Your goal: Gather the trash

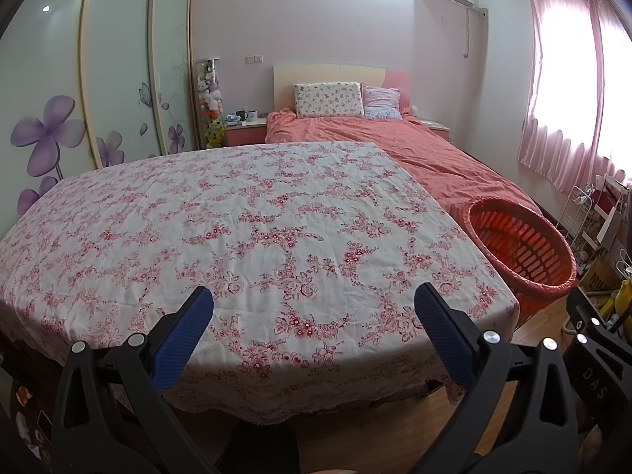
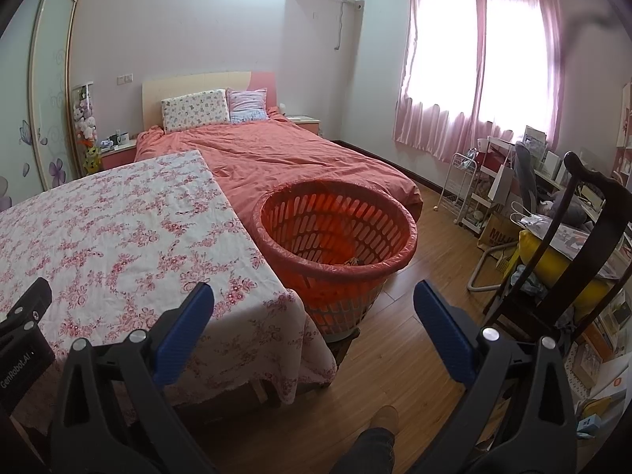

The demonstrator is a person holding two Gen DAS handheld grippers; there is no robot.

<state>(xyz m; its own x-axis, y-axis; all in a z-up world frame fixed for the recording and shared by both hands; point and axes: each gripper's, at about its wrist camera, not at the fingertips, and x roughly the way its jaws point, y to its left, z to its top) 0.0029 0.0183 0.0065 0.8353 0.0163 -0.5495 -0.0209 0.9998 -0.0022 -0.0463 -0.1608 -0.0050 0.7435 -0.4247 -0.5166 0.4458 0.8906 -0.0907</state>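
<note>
Trash shows only as a small brownish scrap (image 2: 354, 261) lying at the bottom of the round orange plastic laundry-style basket with slotted walls (image 2: 409, 237), which is lined with a thin red bag folded over its rim. What the scrap is cannot be told. That basket stands on the wooden plank floor (image 2: 414, 316) just beside the right-hand edge of the table, in front of the foot of the bed; the left wrist view shows it (image 1: 568, 264) at the table's far right corner.

Table with a white cloth printed in red flowers (image 1: 245, 229) fills the left wrist view, its cloth bare. Over its near edge hangs the left gripper (image 1: 314, 308), black-framed with blue ribbed pads, its fingers spread wide with nothing between them. Right gripper (image 2: 314, 308), of the same make, is held over the table's corner and the floor, its fingers likewise wide apart and empty.

Behind the table stands a bed with a salmon-pink cover (image 2: 276, 154) and two pillows. A dark wooden chair (image 2: 584, 213) stands to the right, and a person's trouser leg and shoe (image 2: 379, 430) show at the bottom edge.
</note>
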